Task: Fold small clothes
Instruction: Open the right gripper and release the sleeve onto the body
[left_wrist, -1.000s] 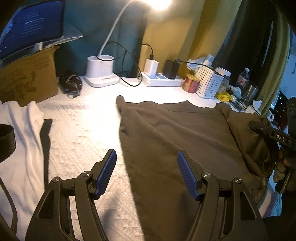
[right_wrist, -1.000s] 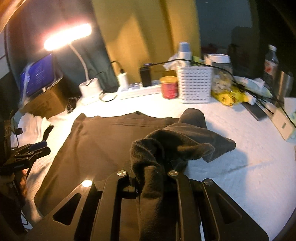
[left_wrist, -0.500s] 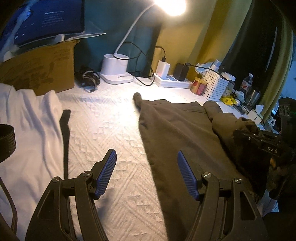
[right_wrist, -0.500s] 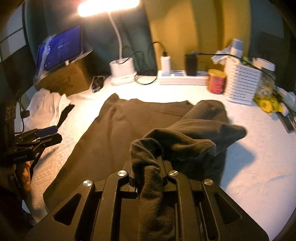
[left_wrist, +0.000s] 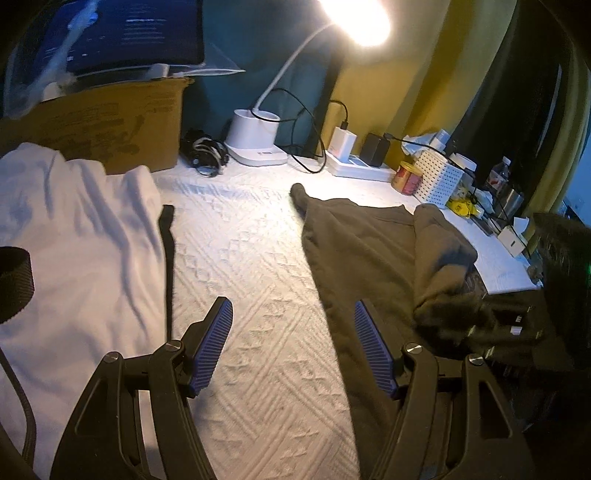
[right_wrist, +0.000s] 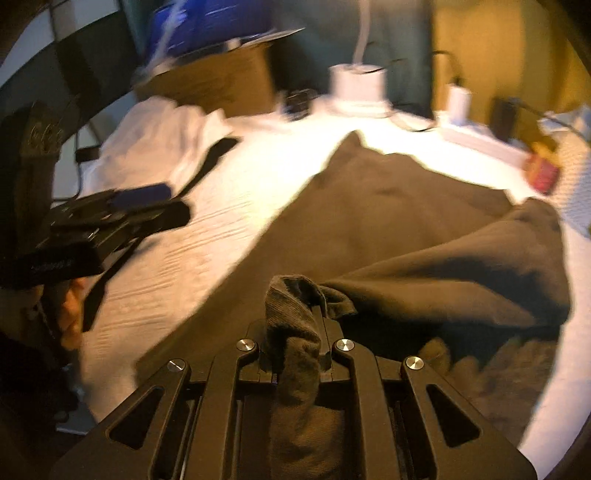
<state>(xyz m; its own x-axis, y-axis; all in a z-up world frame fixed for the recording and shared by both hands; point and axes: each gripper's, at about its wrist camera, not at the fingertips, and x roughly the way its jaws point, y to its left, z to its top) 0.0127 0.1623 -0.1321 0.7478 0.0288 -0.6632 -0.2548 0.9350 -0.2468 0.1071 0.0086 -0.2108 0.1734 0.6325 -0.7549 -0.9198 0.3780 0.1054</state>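
A dark brown garment (left_wrist: 362, 240) lies flat on the white textured cover (left_wrist: 251, 258). Its right sleeve (left_wrist: 439, 251) is folded inward over the body. My right gripper (right_wrist: 295, 314) is shut on the sleeve's cuff (right_wrist: 291, 295), which bunches up between the jaws, low over the garment (right_wrist: 388, 206). In the left wrist view the right gripper (left_wrist: 517, 328) shows blurred at the right edge. My left gripper (left_wrist: 293, 332) stands open and holds nothing, with its right finger just over the garment's left edge. The right wrist view shows the left gripper (right_wrist: 122, 210) at the left.
A white garment (left_wrist: 74, 229) with a dark strap (left_wrist: 168, 251) lies at the left, and a cardboard box (left_wrist: 110, 125) stands behind it. Along the back are a lamp base (left_wrist: 255, 140), cables, a power strip (left_wrist: 354, 166), a red can (left_wrist: 406, 177) and a white basket (left_wrist: 439, 177).
My right gripper has carried the sleeve leftward and lower across the garment. The left gripper has drifted left, off the garment towards its left edge, still open.
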